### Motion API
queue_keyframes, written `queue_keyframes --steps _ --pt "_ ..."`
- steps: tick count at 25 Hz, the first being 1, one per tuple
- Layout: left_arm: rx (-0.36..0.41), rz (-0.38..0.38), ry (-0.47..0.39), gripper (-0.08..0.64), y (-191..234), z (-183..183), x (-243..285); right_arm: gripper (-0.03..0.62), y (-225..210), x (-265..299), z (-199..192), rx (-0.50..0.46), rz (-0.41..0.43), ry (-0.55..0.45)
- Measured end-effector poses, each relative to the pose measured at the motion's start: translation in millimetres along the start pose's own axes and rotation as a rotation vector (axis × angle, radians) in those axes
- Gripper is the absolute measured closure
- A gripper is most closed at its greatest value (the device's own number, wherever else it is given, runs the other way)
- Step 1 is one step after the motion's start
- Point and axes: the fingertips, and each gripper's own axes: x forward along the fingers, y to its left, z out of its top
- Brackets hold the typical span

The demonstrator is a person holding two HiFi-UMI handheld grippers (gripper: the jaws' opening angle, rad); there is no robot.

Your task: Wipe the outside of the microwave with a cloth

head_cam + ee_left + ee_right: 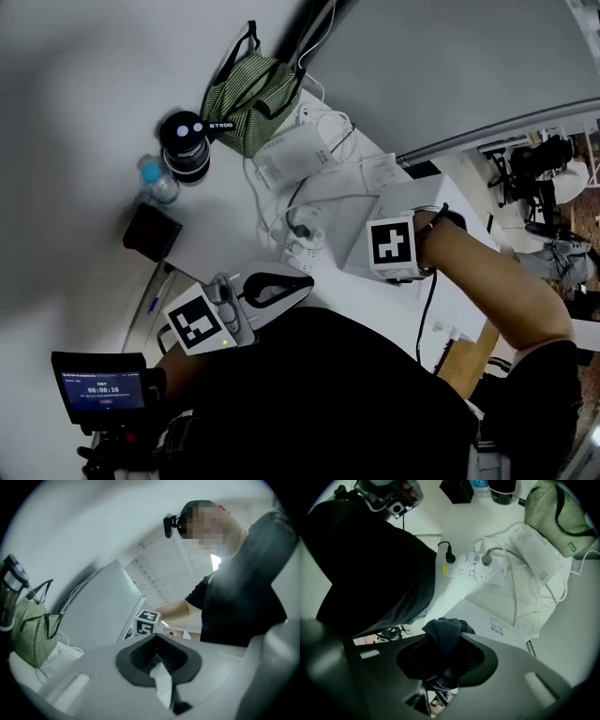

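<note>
The white microwave stands on the white table, right of centre in the head view. My right gripper is at its near side, its jaws hidden behind the marker cube. In the right gripper view that gripper is shut on a dark cloth, just above the microwave's white top. My left gripper hangs low and close to my body, left of the microwave and apart from it. Its jaws look shut with nothing held. The microwave's side shows ahead of it.
A power strip with plugged cables lies left of the microwave. Behind it are a green striped bag, white packets, a black cup, a water bottle and a black box. A small screen sits bottom left.
</note>
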Motion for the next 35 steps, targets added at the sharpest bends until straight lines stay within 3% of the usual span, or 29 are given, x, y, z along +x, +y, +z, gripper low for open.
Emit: queue_keyframes --steps 3,5,9,15,18,21,24,28,32,35 --pt "0.015 -0.044 -0.010 0.555 -8.2 9.7 11.1 0.480 13.0 -6.0 -0.3 -0.013 -0.052 0.025" --pt "-0.005 -0.047 -0.012 0.555 -9.8 8.0 11.2 0.481 13.6 8.8 11.6 -0.024 -0.039 0.055" --pt "-0.082 0.014 -0.002 0.555 -1.7 -14.0 -7.4 0.485 -2.0 68.5 57.3 -0.063 -0.005 0.085" --pt "-0.138 0.100 0.011 0.556 11.3 -48.1 -38.3 0.482 -51.2 144.1 106.4 -0.054 -0.076 0.109" --pt "-0.118 0.093 0.004 0.555 11.2 -45.3 -38.0 0.482 -51.9 143.4 111.8 -0.050 -0.077 0.069" --pt "-0.079 0.051 -0.004 0.555 1.8 -30.3 -22.5 0.479 -23.8 104.4 101.2 -0.033 -0.081 0.008" --pt "-0.007 -0.005 0.013 0.555 -15.0 -13.0 2.9 0.476 11.3 36.8 81.7 -0.007 -0.186 -0.142" --pt "0.105 -0.098 0.031 0.556 -58.9 16.3 51.5 0.476 60.9 -25.0 29.0 0.121 -0.356 -0.475" --pt "0.119 -0.168 0.015 0.556 -90.5 30.7 87.8 0.476 109.5 -32.1 -24.1 0.300 -0.343 -0.805" --pt "0.169 -0.198 0.048 0.555 -147.5 13.6 117.2 0.476 164.9 -19.5 -61.3 0.353 -0.405 -1.125"
